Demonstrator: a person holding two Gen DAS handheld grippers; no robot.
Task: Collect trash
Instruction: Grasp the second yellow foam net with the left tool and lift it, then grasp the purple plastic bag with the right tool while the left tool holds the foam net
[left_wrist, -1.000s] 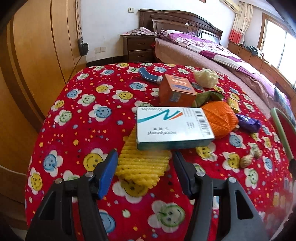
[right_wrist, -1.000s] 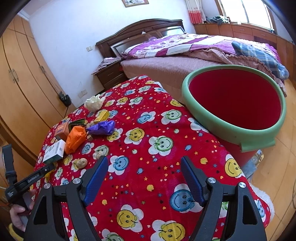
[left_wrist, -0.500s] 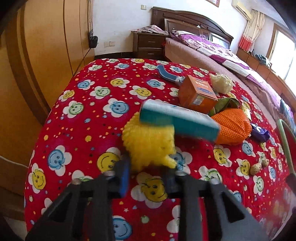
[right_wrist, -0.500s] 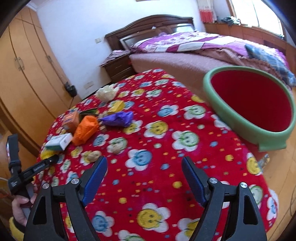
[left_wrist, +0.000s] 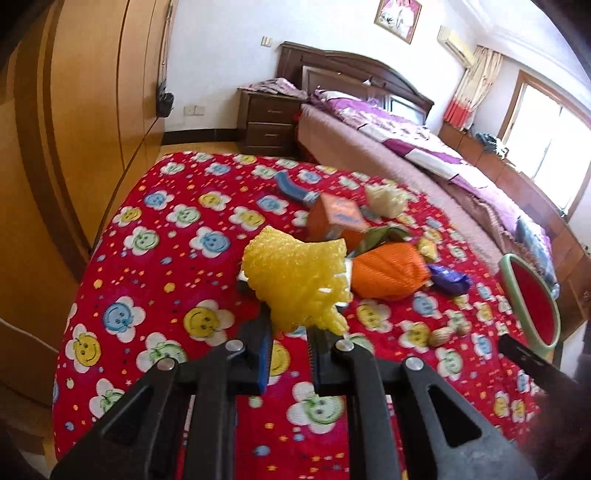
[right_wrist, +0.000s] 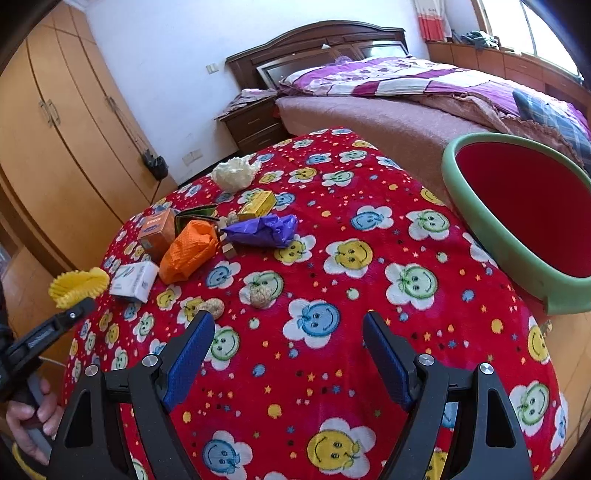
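1. Red smiley-flower tablecloth (right_wrist: 369, 295) carries scattered trash beside a green-rimmed red bin (right_wrist: 480, 221).
2. Left gripper (left_wrist: 290, 334): jaws just closed, clamped on yellow foam net (left_wrist: 295, 280), raised above the cloth.
3. Right gripper (right_wrist: 288, 347): jaws apart, empty.

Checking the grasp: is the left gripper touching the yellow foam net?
Touching. Left wrist view shows the left gripper shut on the yellow foam net.

A yellow foam net (left_wrist: 295, 284) sits between the left jaws. Beyond them the table (right_wrist: 369, 332) wears a red cloth patterned with smiling flowers in blue, yellow and green. Ahead of the right jaws lie an orange net (right_wrist: 188, 251), a purple wrapper (right_wrist: 264, 230) and a white box (right_wrist: 135, 280); right of them stands a green-rimmed red bin (right_wrist: 517, 206).
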